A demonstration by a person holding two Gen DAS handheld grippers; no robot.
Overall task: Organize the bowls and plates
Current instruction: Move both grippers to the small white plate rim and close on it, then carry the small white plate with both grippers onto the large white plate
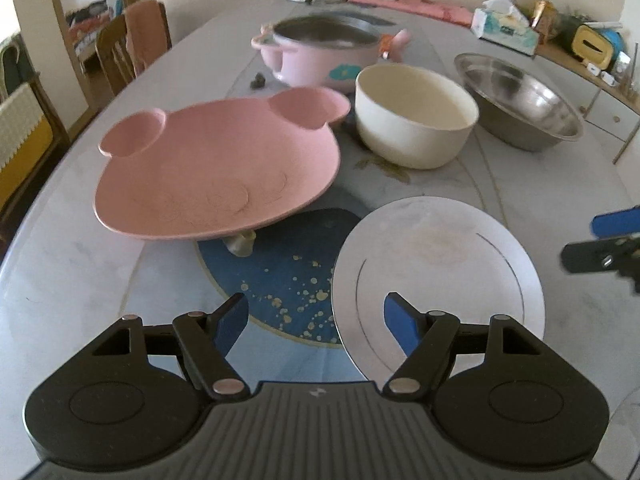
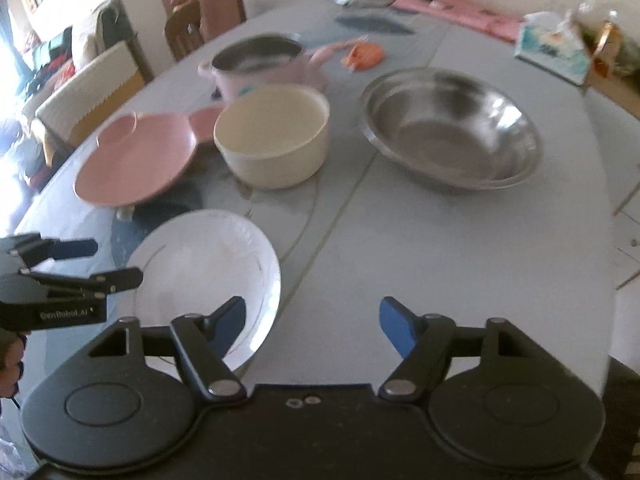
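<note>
Both your tongs, left (image 1: 316,316) and right (image 2: 312,320), gape empty; the white plate (image 1: 436,272), edge hidden, lies at one o'clock of the left.

Probably "GenRobot.AI" on left claw (image 2: 76,264)

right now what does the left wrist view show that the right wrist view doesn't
Only the left wrist view: the blue gold-speckled mat under the pink plate, and a yellow box far right.

Only the right wrist view: an orange item beyond the steel bowl, and the left claw from the side.

Both: pink plate, cream bowl, steel bowl, white plate, pink pot, tissue box. Both claws are open.
</note>
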